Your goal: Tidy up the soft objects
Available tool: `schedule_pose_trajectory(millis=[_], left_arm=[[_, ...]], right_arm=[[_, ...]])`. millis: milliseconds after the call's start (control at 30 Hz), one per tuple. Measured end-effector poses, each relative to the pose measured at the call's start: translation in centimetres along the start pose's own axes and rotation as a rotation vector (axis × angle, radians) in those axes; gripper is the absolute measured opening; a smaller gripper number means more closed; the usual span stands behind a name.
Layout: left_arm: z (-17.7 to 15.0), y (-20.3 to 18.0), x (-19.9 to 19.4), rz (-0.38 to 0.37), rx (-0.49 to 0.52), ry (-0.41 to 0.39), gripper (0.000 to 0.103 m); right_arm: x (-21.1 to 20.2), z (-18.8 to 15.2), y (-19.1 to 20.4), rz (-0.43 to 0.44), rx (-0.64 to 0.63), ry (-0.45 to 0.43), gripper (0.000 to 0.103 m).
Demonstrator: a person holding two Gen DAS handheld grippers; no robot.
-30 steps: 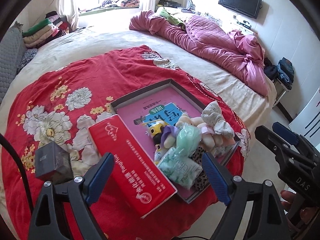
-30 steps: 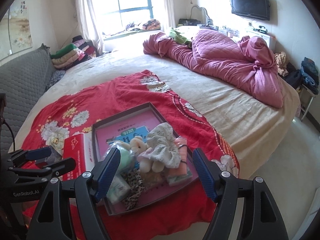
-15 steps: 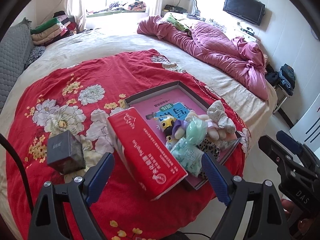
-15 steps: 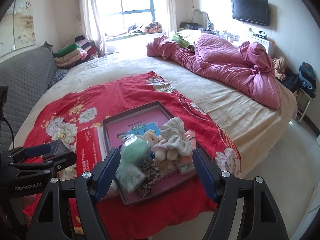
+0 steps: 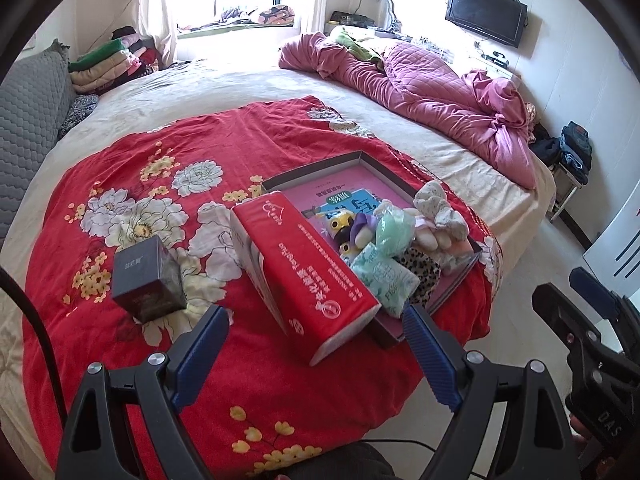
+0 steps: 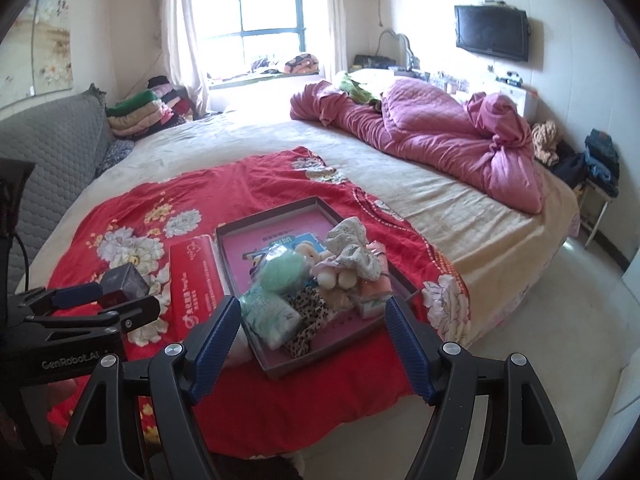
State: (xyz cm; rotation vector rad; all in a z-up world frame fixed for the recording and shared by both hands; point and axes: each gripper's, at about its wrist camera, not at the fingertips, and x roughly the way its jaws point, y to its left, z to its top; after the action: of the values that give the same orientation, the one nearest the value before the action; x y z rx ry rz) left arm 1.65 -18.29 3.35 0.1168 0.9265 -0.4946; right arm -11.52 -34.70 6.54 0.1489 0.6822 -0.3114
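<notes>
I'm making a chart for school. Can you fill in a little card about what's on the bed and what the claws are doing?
surface: red blanket on bed
tray: holds a heap of soft toys and packets
beside tray: red box
apart, on blanket: dark box
left claw: open, empty
right claw: open, empty
far side: pink quilt

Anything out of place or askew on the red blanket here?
Yes: the long red pack lies tilted, one long edge propped on the rim of the shallow box. The soft items are heaped at the box's near end, not sorted.
</notes>
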Motion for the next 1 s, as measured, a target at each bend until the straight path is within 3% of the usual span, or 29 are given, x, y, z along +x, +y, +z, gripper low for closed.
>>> schedule_pose_trajectory(millis=[467, 1000], left_arm=[[-3.0, -1.1, -1.0, 0.015, 0.028, 0.009, 0.089], [-4.6, -0.6, -0.8, 0.039, 0.012, 0.021, 0.089]], right_arm=[[-1.9, -3.1, -0.1, -0.008, 0.042, -0.012, 0.076], [-1.1, -3.8, 1.2, 0.023, 0.009, 0.020, 0.076]])
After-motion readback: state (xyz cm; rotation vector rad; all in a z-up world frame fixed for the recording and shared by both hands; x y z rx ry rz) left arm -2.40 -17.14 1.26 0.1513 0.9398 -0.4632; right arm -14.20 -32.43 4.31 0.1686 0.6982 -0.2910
